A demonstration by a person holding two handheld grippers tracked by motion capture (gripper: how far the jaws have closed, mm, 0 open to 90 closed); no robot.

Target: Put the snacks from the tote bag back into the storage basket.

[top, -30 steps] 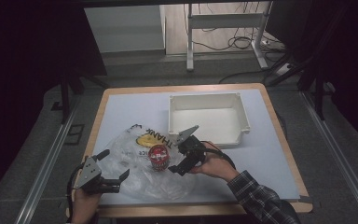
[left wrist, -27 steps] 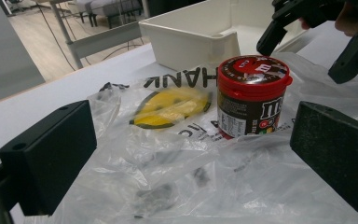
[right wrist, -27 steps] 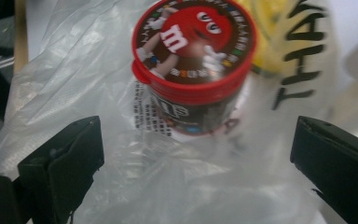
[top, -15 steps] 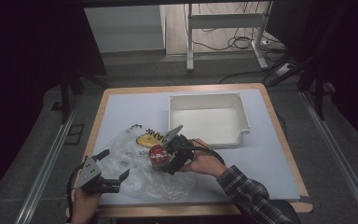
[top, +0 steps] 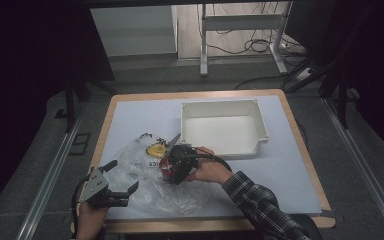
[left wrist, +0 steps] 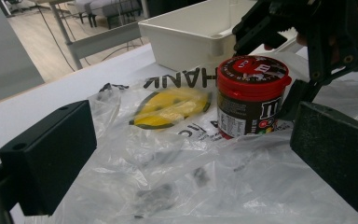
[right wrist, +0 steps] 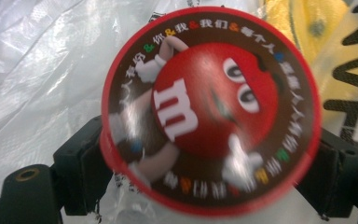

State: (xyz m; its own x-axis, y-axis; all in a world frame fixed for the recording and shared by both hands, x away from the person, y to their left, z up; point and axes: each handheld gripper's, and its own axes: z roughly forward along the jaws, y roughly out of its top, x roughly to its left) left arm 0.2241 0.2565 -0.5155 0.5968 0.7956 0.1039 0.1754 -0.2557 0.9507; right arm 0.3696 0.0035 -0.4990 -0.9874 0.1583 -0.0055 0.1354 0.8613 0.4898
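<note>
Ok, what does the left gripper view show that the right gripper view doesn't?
Left gripper view: the white bin behind, the candy tub's side label, and the right tool reaching over it. Right gripper view: the lid's red cartoon face straight on, with that tool's jaws flanking the tub; they have just been closing, and the lid hides any contact. Shared: the tub and the crumpled clear plastic bag.

Dim room, grey floor (top: 45, 150), metal desk legs (top: 204, 45) beyond, loose cables (top: 240, 47), dark surroundings, light falling on tabletop (top: 290, 165)
</note>
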